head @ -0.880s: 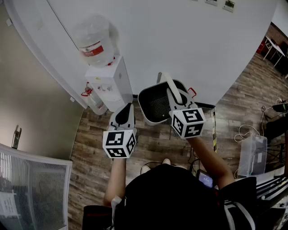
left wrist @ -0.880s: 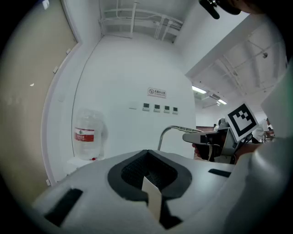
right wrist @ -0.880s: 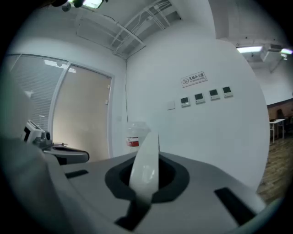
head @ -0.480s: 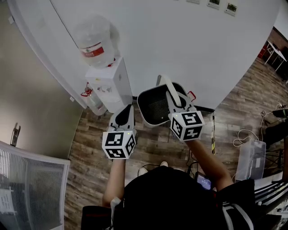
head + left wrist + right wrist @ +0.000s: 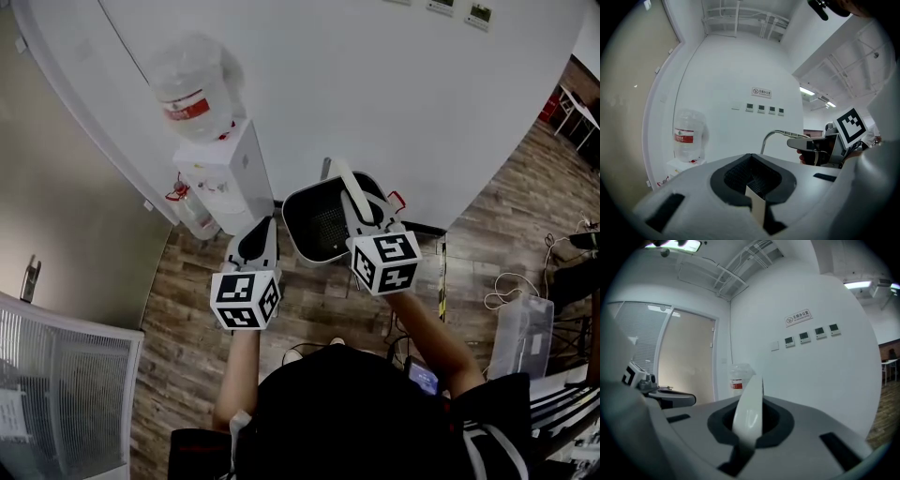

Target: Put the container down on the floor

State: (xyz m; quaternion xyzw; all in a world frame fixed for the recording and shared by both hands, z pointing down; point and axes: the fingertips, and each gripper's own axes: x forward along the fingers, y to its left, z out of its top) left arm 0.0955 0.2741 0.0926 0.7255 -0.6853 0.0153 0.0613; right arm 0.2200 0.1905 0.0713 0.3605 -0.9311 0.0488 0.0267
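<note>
Right gripper [image 5: 373, 214] is clamped on the white handle [image 5: 749, 411]; the strip runs straight up through the closed jaws. Gripper points level.

The container [image 5: 323, 220], a dark bin with a mesh inside, hangs off that handle in the air, clear of the wood floor [image 5: 309, 300]. In the head view its body is at 9 o'clock from the right gripper, mouth up toward the camera. The handle's long axis runs roughly 11 to 5.

Left gripper [image 5: 255, 246] has its jaws together and holds nothing. The bin is at 2 o'clock from it, near but not touching.

Water dispenser [image 5: 230, 178] stands at 10 o'clock from the bin, against the wall.

My read: the drop is right-hand only, straight down. The floor patch under the bin looks free, with the dispenser base the nearest obstacle.
</note>
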